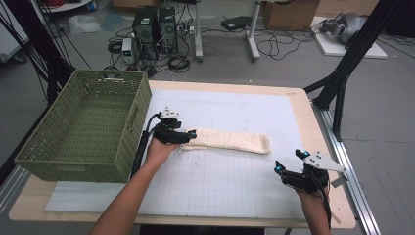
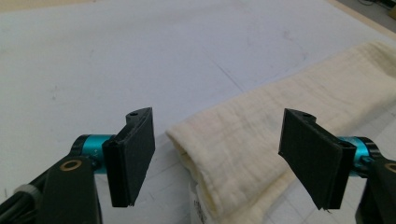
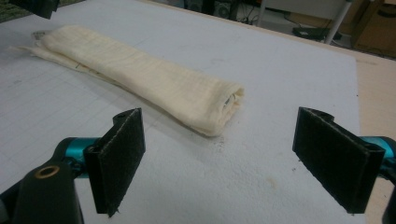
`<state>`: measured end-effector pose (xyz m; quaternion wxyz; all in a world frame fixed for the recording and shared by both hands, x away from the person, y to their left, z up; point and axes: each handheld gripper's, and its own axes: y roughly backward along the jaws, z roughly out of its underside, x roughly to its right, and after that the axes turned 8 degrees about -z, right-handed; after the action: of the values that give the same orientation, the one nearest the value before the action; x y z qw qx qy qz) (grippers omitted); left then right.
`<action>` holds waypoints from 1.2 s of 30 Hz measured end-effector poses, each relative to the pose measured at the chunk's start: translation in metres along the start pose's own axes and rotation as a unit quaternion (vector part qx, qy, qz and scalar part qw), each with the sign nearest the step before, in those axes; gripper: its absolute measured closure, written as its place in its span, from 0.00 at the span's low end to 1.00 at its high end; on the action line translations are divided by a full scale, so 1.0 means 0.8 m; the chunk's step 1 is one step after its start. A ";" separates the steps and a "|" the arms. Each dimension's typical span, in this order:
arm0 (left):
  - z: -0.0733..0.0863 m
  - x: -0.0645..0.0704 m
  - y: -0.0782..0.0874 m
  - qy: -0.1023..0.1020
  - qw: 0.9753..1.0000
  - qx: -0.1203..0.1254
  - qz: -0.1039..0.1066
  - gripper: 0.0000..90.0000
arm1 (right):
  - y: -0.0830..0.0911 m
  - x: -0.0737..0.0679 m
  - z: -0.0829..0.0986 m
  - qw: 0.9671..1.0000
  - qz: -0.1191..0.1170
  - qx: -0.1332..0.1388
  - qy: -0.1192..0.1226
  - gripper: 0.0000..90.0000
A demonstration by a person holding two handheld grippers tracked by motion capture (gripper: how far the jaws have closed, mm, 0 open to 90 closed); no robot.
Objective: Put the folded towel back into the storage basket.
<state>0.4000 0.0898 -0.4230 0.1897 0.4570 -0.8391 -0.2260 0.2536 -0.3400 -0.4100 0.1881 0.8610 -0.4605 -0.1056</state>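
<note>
Folded cream cloth lying on a white gridded mat, both grippers spread.

The long, soft, woven cloth lies mid-mat, right of the green wicker basket. The left gripper, jaws wide apart, straddles its left end, where a small tag's print is unreadable. The right gripper hovers empty, well apart from its right end. Beyond the wooden table: grey floor, cables, computer towers.
</note>
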 end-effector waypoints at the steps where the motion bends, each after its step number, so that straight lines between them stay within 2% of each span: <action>1: 0.001 -0.001 -0.002 0.000 1.000 -0.008 -0.001 0.32 | 0.000 0.000 0.000 1.000 0.000 -0.001 0.000 0.17; 4: 0.005 -0.001 -0.008 -0.001 1.000 -0.030 -0.007 0.36 | 0.000 0.001 0.000 1.000 0.001 0.000 -0.002 0.17; 6: 0.006 -0.001 -0.010 0.002 0.999 -0.040 -0.004 0.38 | 0.000 0.001 0.000 1.000 0.000 0.000 -0.003 0.17; 15: 0.010 0.002 -0.014 -0.015 0.998 -0.057 -0.005 0.42 | -0.001 0.001 0.001 1.000 -0.001 -0.001 -0.002 0.17; 16: 0.011 0.005 -0.016 -0.026 0.997 -0.066 -0.005 0.43 | -0.001 0.000 0.001 1.000 0.000 -0.003 -0.002 0.17; 17: 0.011 0.005 -0.016 -0.026 0.997 -0.066 -0.005 0.45 | -0.001 0.001 0.001 1.000 0.000 -0.003 -0.002 0.17; 18: 0.013 0.008 -0.018 -0.041 0.996 -0.074 -0.003 0.46 | -0.001 0.001 0.001 1.000 0.000 -0.002 -0.001 0.17; 19: 0.013 0.008 -0.018 -0.041 0.996 -0.074 -0.003 0.48 | -0.001 0.001 0.001 1.000 0.000 -0.002 -0.001 0.17; 21: 0.014 0.011 -0.019 -0.055 0.995 -0.082 -0.002 0.51 | -0.001 0.001 0.001 1.000 0.000 -0.003 -0.001 0.17; 23: 0.015 0.015 -0.020 -0.071 0.994 -0.087 -0.008 0.57 | -0.001 0.001 0.001 1.000 0.000 -0.004 0.000 0.17; 24: 0.015 0.015 -0.020 -0.071 0.994 -0.087 -0.008 0.62 | -0.001 0.001 0.001 1.000 0.000 -0.004 0.000 0.17; 25: 0.014 0.018 -0.019 -0.081 0.993 -0.089 -0.003 0.68 | -0.001 0.001 0.001 1.000 0.000 -0.004 0.000 0.17; 27: 0.014 0.019 -0.018 -0.089 0.992 -0.091 0.001 0.78 | -0.001 0.001 0.001 1.000 -0.001 -0.006 -0.002 0.17; 29: 0.014 0.024 -0.017 -0.106 0.991 -0.087 0.002 0.84 | -0.002 0.001 0.001 1.000 -0.001 -0.005 0.000 0.17; 35: 0.015 0.022 -0.015 -0.096 0.992 -0.081 0.003 0.91 | -0.004 0.001 0.001 1.000 -0.003 -0.007 -0.004 0.18; 36: 0.015 0.021 -0.012 -0.085 0.994 -0.070 0.010 0.91 | -0.004 0.002 0.000 1.000 -0.002 -0.008 -0.005 0.18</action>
<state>0.3921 0.0734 -0.4366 0.1516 0.4135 -0.8388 -0.3201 0.2570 -0.3393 -0.4116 0.1922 0.8600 -0.4587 -0.1144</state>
